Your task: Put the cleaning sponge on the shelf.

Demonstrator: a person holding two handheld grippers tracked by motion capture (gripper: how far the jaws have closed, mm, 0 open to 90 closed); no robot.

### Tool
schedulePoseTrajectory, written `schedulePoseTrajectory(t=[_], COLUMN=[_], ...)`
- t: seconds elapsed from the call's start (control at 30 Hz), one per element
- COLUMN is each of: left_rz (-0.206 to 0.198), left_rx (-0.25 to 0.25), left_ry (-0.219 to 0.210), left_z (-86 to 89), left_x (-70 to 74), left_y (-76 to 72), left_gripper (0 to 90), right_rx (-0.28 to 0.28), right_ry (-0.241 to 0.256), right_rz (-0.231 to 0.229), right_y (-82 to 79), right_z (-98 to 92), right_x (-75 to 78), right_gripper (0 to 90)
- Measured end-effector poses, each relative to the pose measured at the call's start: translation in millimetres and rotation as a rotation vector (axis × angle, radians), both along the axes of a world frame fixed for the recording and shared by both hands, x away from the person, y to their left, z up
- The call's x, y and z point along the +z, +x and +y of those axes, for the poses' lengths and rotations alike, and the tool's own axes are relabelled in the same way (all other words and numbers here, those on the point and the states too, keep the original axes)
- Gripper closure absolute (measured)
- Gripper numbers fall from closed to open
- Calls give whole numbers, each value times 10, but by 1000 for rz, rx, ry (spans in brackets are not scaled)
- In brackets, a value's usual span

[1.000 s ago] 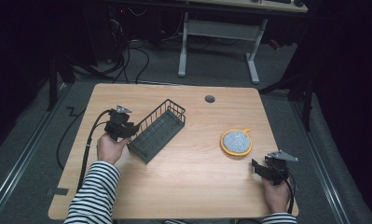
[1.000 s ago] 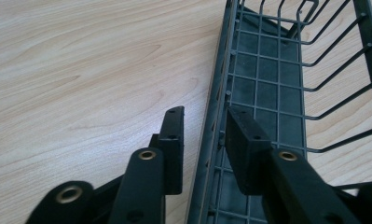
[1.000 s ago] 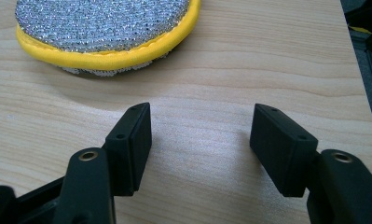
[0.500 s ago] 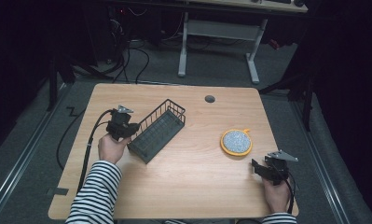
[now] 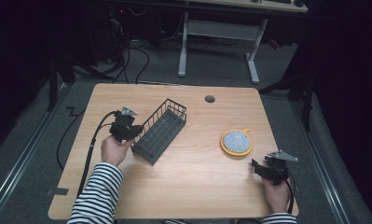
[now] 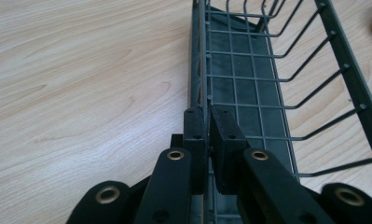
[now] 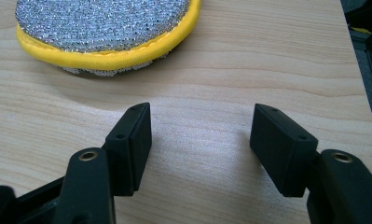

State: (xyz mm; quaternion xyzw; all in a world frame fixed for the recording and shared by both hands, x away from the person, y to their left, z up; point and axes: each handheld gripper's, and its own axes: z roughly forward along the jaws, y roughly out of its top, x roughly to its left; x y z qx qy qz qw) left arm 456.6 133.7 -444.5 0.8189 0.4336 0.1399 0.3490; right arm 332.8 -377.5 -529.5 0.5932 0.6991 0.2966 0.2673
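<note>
A dark wire basket [image 5: 159, 131] lies at an angle on the left half of the wooden table [image 5: 193, 186]. My left gripper [image 5: 130, 132] is shut on the basket's near long rim; in the left gripper view its jaws pinch the wire wall [image 6: 207, 109] of the basket [image 6: 249, 79]. A round scouring pad [image 5: 236, 142] with a silver face and yellow edge rests on the right side. My right gripper [image 5: 258, 169] stands open just short of the pad [image 7: 104, 32], low over the table [image 7: 202, 135], nothing between its fingers.
A round cable hole [image 5: 210, 99] sits near the table's far edge. A black cable [image 5: 93, 144] trails from the left gripper off the table's left side. A desk frame [image 5: 221, 32] stands on the floor beyond the table.
</note>
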Motion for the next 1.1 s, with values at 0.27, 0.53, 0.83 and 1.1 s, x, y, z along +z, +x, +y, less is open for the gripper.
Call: schedulePoseTrajectory(t=[0.27, 0.53, 0.83, 1.1], left_rz=[-2, -3, -2, -1], left_rx=[-6, -16, -40, -85], left_ry=[-4, -12, -19, -14], left_z=[-62, -170, -325, -493], left_x=[-2, -5, -6, 0], left_y=[-35, -96, -176, -259], left_gripper=[856, 856, 856, 856], right_rx=[-2, 0, 0, 1], right_ry=[2, 0, 1, 1], right_rz=[1, 0, 0, 0], right_y=[-1, 0, -1, 0], right_z=[2, 0, 0, -1], right_x=[0, 0, 0, 0], right_gripper=[389, 389, 388, 388])
